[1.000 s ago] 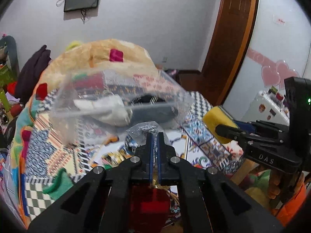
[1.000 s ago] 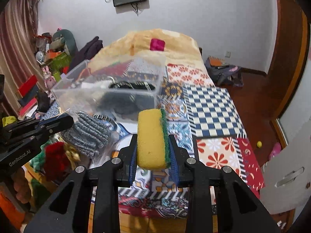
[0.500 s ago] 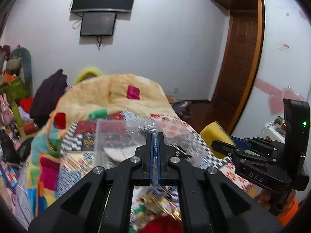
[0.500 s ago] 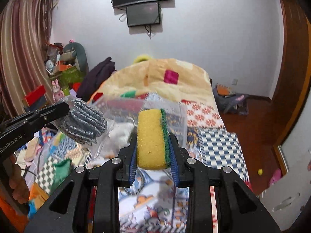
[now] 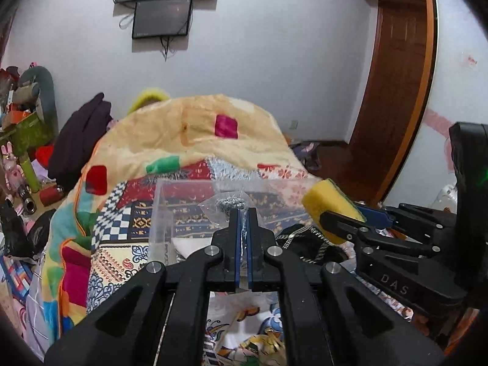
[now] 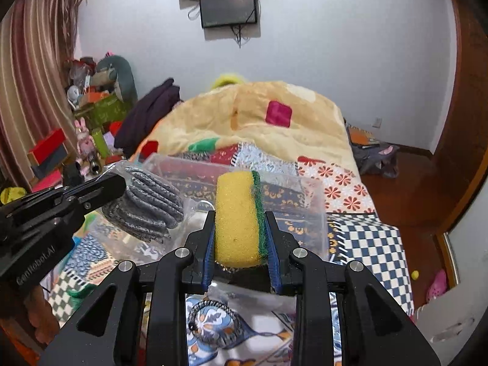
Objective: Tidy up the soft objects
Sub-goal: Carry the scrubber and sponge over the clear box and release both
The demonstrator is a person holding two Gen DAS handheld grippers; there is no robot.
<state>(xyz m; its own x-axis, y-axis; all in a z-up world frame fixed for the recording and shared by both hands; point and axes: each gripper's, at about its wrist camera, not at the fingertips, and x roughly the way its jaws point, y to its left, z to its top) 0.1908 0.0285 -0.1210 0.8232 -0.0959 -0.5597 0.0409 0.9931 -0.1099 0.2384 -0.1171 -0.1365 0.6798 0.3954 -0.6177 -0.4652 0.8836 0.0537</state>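
Observation:
My left gripper (image 5: 243,213) is shut on a clear plastic bag holding grey knitted gloves (image 6: 146,206); only the bag's top (image 5: 230,204) shows in its own view. My right gripper (image 6: 241,222) is shut on a yellow sponge with a green scouring side (image 6: 238,219), also seen in the left wrist view (image 5: 331,204). Both are held up just in front of a clear plastic bin (image 5: 161,213) on the bed, which holds a white soft item (image 5: 189,244) and a black item (image 5: 305,238).
The bed has a patchwork quilt (image 6: 360,235) and a beige blanket (image 6: 274,125). A cluttered shelf with toys and boxes (image 6: 91,116) stands to the left. A wooden door (image 5: 393,91) and bare floor (image 6: 405,180) are on the right.
Both grippers have moved forward towards the bin, keeping their loads. The bin now sits closer and lower in both views, and the sponge is nearer the left gripper.

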